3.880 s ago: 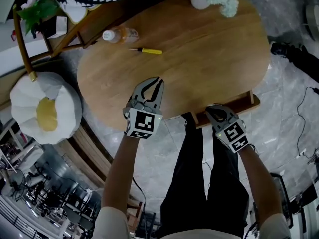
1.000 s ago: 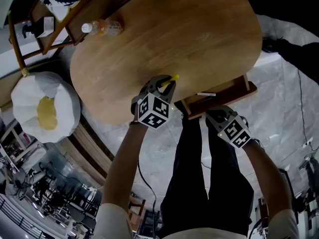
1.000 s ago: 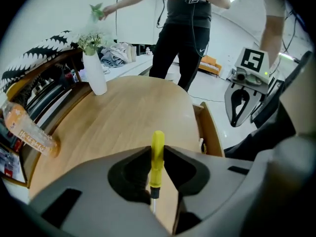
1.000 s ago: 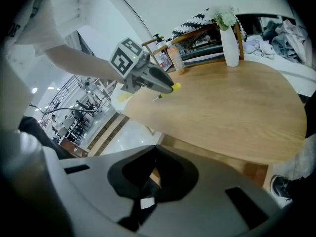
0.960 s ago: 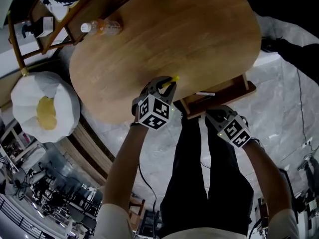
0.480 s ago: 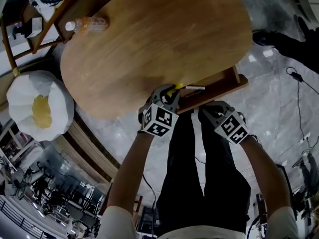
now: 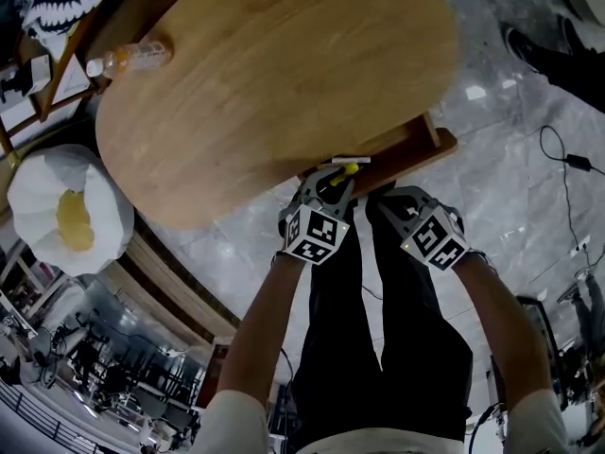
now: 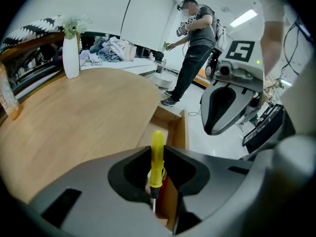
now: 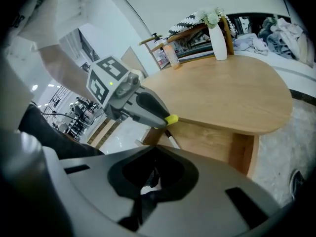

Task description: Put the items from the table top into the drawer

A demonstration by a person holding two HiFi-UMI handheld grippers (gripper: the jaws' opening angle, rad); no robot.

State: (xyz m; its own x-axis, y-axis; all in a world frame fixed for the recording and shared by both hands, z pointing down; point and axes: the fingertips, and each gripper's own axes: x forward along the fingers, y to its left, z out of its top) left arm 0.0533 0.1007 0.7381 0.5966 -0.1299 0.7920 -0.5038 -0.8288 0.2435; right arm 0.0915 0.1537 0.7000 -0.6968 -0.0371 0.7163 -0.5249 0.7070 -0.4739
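**Yellow screwdriver (image 7: pixel 342 169) held over the open drawer (image 7: pixel 419 151)**

Wood makes up most of the head view: an oval table (image 7: pixel 265 74), with the drawer pulled out from under its near edge. The left gripper (image 7: pixel 333 180) is at the drawer's left end. Its jaws are clenched on the screwdriver near where the yellow handle meets the metal shaft. In the left gripper view the handle runs forward from the jaws, and the drawer's wooden walls show beyond and below it. In the right gripper view the handle's tip pokes out past the left gripper's dark fingers, just under the table edge.

A thin white pen (image 9: pixel 174 141) lies inside the drawer, close below the screwdriver.

The right gripper (image 7: pixel 383 200) sits just beside the left one, near the drawer front and apart from it. Its own view shows the jaws drawn together with nothing gripped between them.

An orange-tinted bottle (image 7: pixel 128 58) lies on its side at the table's far left edge, well apart from both grippers. A white vase (image 8: pixel 70 56) with pale flowers stands at the table's far end. A person (image 8: pixel 195 48) stands on the floor beyond the table.
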